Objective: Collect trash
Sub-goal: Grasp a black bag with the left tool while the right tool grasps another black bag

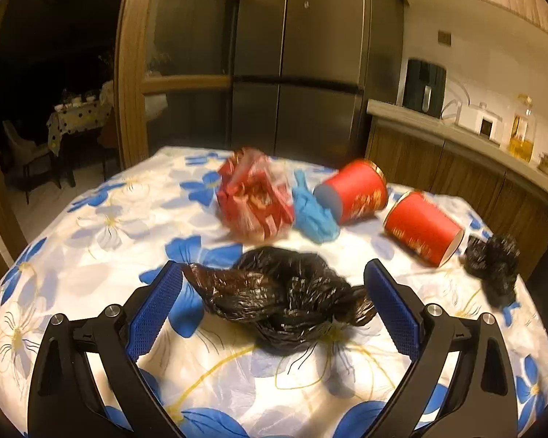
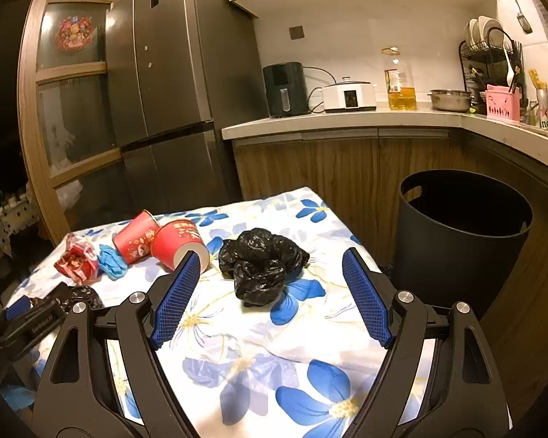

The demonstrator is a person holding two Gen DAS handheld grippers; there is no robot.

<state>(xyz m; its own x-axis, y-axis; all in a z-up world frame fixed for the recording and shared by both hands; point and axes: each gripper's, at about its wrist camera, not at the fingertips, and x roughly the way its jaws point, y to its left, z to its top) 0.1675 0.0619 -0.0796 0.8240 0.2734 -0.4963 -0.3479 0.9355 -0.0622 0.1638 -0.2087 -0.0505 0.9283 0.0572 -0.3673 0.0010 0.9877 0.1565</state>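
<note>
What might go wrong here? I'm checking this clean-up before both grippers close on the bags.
1. The black bag between the open left gripper is loose film; the pads may catch only a fold and it could slip.
2. The right gripper could knock the red cup lying by its left finger, which may roll.
3. The bin stands beyond the table edge; a drop could miss.

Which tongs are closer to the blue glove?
Left. The left tongs straddle a black bag just before the blue glove; the right tongs sit farther off, beyond both cups.
</note>
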